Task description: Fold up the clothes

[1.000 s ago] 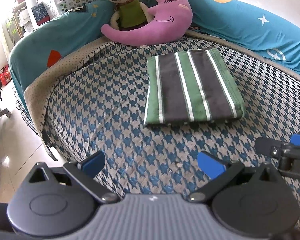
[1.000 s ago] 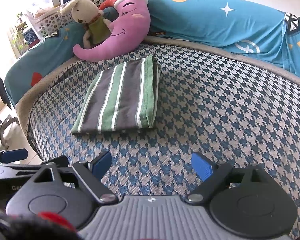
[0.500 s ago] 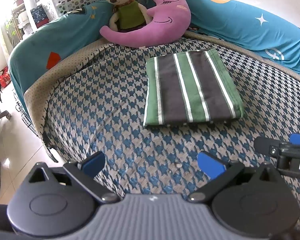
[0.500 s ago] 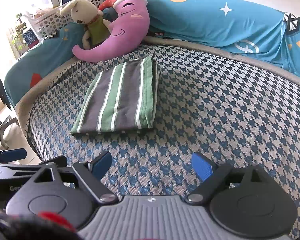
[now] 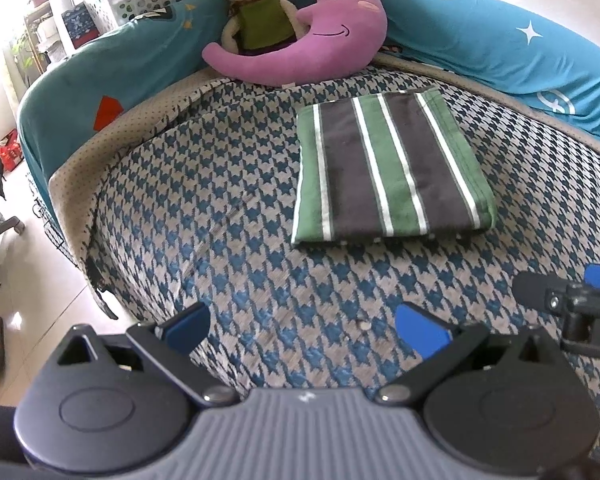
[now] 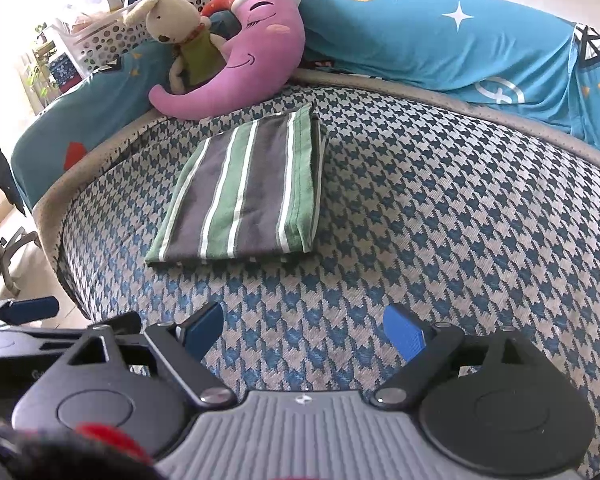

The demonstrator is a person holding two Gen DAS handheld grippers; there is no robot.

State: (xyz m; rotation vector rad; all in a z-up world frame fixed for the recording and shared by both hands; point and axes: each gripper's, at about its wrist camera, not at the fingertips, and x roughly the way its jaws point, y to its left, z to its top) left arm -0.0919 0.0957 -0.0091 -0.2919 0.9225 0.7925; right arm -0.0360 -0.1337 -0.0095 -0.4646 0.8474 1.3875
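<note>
Over the last second almost nothing has shifted; our view crept slightly nearer. Left gripper [image 5: 302,326] and right gripper [image 6: 304,330] hang released and empty over the mattress [image 5: 204,208]. The cloth [image 5: 388,168] already lies folded, a flat rectangle below the moon pillow [image 5: 324,44], well apart from both.

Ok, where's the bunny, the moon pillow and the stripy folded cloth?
Bunny plush toy [image 5: 256,20], left wrist view, green vest.
Purple moon pillow [image 6: 256,64], right wrist view, smiling face.
Striped folded cloth [image 5: 384,168], left wrist view, middle of top.
</note>
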